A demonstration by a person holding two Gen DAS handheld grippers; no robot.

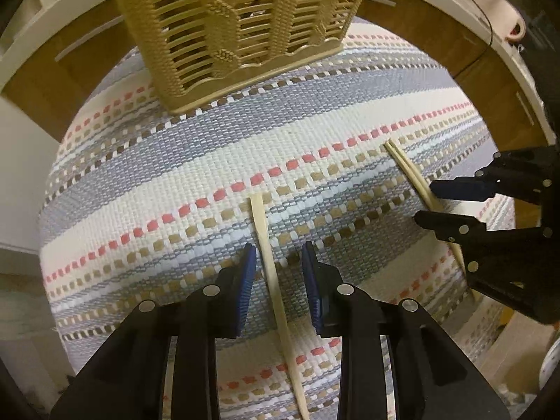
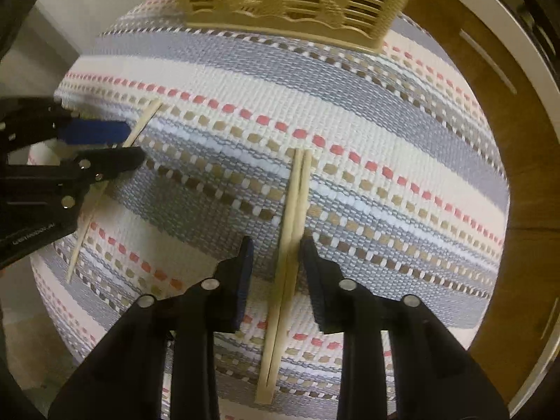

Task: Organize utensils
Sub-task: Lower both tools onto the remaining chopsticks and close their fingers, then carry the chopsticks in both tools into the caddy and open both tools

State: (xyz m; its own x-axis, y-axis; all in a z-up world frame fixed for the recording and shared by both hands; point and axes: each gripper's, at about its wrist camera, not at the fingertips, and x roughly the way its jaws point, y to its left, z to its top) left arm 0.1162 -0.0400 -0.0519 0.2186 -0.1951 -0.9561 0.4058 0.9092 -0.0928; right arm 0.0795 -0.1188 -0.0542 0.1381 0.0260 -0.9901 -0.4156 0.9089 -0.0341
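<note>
Straddling a single chopstick (image 1: pixel 271 273), the left gripper (image 1: pixel 278 259) points down at the striped woven mat (image 1: pixel 175 175); jaws parted, pads clear of the stick on both sides, nothing grasped. Chopstick lies flat on the mat, running from the mat's middle toward the near edge. The right gripper (image 2: pixel 276 252) does the same over a joined pair of chopsticks (image 2: pixel 292 210): jaws apart, left pad clear, right pad just beside the pair, contact there can't be told. Pair lies flat, well apart from the single stick, also reaching toward the near edge. Tan slatted utensil basket (image 1: pixel 238 17) stands upright at the mat's far edge. Wooden tabletop (image 2: pixel 525 175) shows beyond the mat's right edge.
</note>
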